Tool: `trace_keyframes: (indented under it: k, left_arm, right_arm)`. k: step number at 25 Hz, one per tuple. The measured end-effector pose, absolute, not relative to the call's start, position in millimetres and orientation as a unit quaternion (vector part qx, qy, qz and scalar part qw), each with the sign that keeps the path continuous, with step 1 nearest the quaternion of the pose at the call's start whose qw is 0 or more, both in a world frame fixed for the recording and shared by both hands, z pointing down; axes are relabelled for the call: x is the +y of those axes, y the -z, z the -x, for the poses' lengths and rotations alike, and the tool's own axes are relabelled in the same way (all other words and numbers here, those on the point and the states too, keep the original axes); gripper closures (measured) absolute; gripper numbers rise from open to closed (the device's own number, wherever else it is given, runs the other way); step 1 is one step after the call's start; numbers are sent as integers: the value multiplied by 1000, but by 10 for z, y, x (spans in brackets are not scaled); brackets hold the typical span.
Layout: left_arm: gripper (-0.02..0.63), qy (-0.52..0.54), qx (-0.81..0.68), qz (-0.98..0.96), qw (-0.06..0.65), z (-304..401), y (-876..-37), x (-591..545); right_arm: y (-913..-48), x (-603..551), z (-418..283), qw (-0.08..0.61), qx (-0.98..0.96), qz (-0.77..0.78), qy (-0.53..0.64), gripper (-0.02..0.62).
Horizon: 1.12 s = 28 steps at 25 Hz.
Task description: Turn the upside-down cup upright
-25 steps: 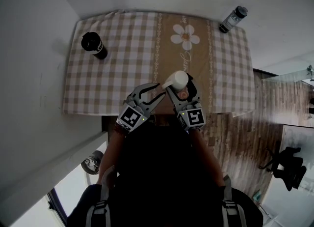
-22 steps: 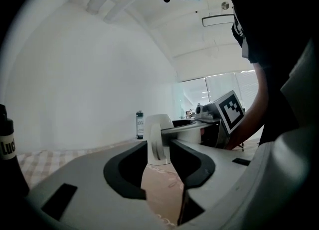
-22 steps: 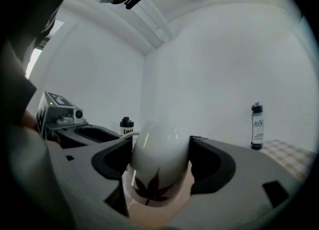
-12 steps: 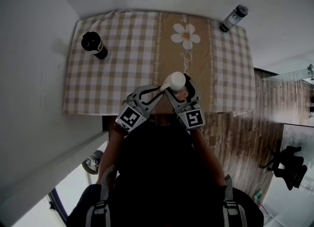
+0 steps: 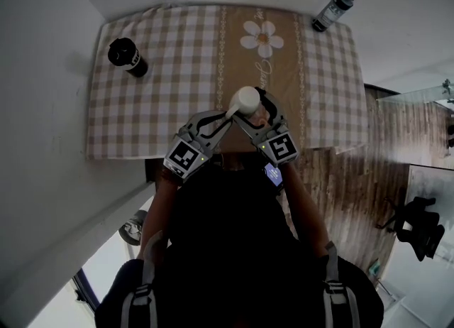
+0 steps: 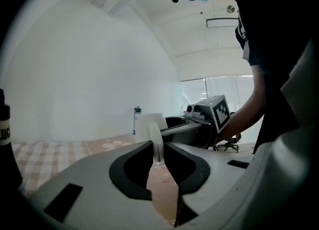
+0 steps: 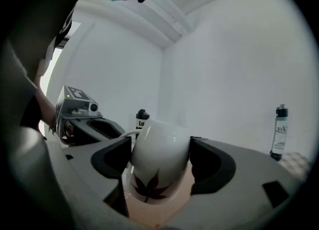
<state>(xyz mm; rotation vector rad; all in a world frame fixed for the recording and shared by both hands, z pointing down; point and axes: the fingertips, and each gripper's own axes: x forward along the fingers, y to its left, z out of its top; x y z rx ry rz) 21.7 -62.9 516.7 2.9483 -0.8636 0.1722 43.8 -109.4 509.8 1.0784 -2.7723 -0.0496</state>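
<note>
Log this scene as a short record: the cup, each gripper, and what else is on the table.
cup: white with a leaf print, base up, tilted
right gripper: shut on the cup's body
left gripper: shut on the cup's handle
table: checked cloth with a daisy
other things: black bottle far left, grey bottle at the far right corner
task state: cup not yet upright
</note>
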Motion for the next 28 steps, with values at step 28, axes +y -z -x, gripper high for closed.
trace_keyframes:
  k: [28]
  left_arm:
    - [541, -183, -297, -933, 87, -225, -6301, -847]
  right_arm:
    - [-6223, -1233, -507, 221, -910, -352, -3, 233]
